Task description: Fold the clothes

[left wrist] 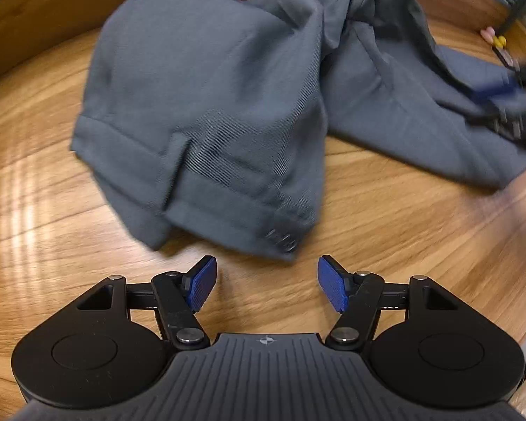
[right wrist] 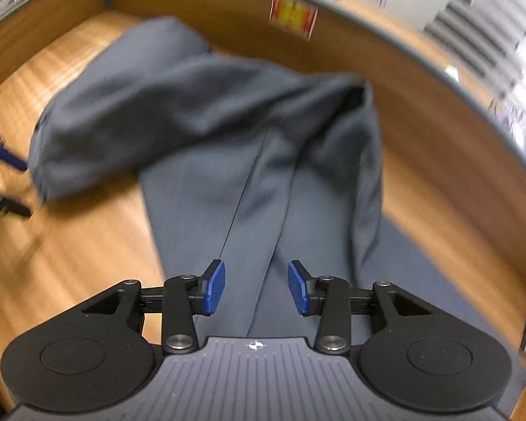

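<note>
Lying crumpled on the wooden table (left wrist: 52,210), the grey trousers (left wrist: 200,112) are running lengthwise away from the right claw (right wrist: 256,289), hovering part-open and empty over one leg, while the left claw (left wrist: 266,282), wide and empty, is hanging just short of the waistband.

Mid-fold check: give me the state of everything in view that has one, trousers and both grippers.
Trousers: lying on the table, waistband end folded over, legs stretched out flat, fold unfinished.
Left gripper: open, empty, over bare table just short of the waistband.
Right gripper: open, over the trouser legs, pads not pressing on the cloth.
</note>
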Demonstrator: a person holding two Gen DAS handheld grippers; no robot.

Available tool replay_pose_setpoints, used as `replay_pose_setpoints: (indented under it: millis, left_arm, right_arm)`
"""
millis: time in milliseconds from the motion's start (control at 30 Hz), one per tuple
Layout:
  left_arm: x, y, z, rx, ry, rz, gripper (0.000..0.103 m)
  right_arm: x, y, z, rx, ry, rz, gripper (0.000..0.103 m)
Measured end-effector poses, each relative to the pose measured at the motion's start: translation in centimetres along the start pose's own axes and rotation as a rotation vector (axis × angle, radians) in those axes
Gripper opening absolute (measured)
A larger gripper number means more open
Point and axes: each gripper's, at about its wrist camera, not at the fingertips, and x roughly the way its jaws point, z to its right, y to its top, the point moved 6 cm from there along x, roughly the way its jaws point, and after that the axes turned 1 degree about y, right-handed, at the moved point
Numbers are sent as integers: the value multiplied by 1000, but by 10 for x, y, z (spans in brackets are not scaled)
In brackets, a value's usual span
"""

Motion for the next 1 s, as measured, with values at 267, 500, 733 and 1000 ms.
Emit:
replay_pose_setpoints:
  millis: [267, 500, 733, 1000]
  left_arm:
    - [19, 13, 5, -114, 45, 7, 61]
    - [5, 21, 1, -146, 100, 57, 29]
    - [-40, 27, -9, -138, 283, 199, 21]
    - [-114, 27, -50, -195, 342, 256, 20]
  right_arm:
    - [17, -46, -7, 85, 29, -57, 46]
    - [22, -47, -11, 97, 80, -52, 42]
    - [8, -43, -17, 68, 104, -1, 3]
    - [-70, -35, -3, 68, 110, 83, 2]
